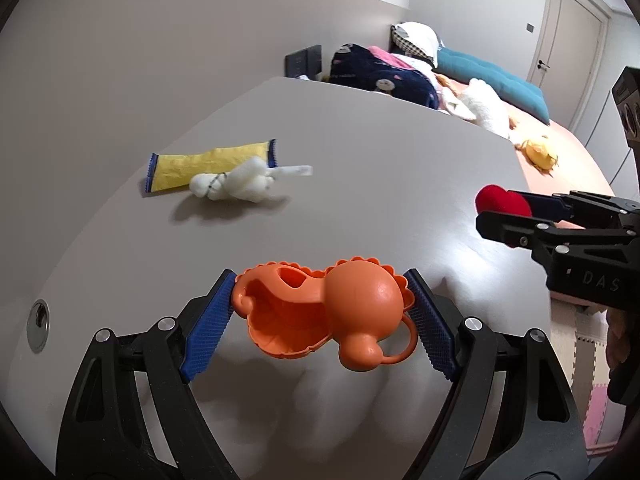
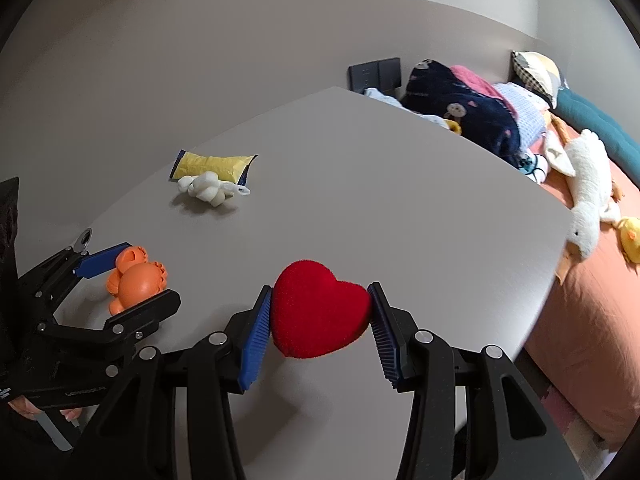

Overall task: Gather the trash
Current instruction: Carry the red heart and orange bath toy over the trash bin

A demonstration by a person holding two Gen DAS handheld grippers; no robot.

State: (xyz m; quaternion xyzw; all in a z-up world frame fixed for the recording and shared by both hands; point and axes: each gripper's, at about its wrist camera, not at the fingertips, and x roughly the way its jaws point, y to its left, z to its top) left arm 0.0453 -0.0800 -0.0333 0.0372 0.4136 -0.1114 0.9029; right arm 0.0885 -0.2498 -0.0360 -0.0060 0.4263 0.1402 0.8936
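My left gripper (image 1: 322, 312) is shut on an orange plastic toy (image 1: 340, 312), its blue pads pressing both sides, held above the grey table (image 1: 380, 168). The same toy (image 2: 136, 284) and left gripper (image 2: 132, 280) show at the left of the right wrist view. My right gripper (image 2: 318, 320) is shut on a red velvet heart (image 2: 318, 312), also seen as the red heart (image 1: 500, 200) in the right gripper (image 1: 496, 210) at the right edge of the left wrist view. Farther back on the table lie a yellow wrapper (image 1: 208, 166) and a white knotted toy (image 1: 236, 184).
A round metal grommet (image 1: 39, 320) sits in the table at the left. Beyond the table's far edge is a bed with an orange sheet (image 2: 592, 320), piled clothes (image 2: 464, 116), a white plush goose (image 2: 588, 196) and a teal cushion (image 1: 492, 76). Foam floor mats (image 1: 580, 344) lie below.
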